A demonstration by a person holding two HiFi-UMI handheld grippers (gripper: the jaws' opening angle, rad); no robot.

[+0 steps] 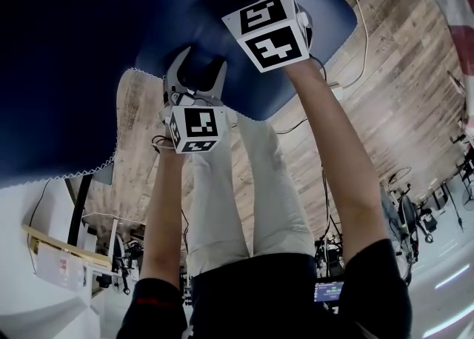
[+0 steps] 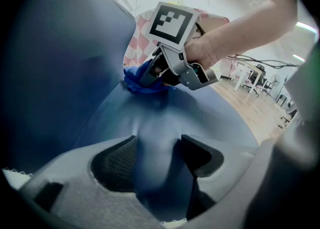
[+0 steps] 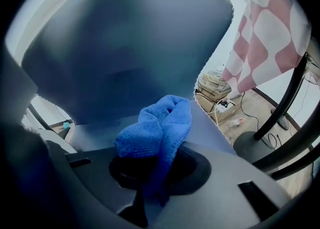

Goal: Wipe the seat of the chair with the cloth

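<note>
Cloth (image 3: 160,123) is clenched in our right gripper (image 2: 155,75) and pressed on the seat (image 2: 210,118) by the backrest (image 2: 60,63), for wiping; our left gripper (image 1: 196,82) pinches a cover fold (image 2: 155,163), probably to hold it taut.

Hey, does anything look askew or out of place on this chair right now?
Yes: the dark blue seat cover is pinched into a raised fold between the jaws of the left gripper, so it isn't lying flat. The right gripper holds the blue cloth against it. Nothing looks spilled or torn.
</note>
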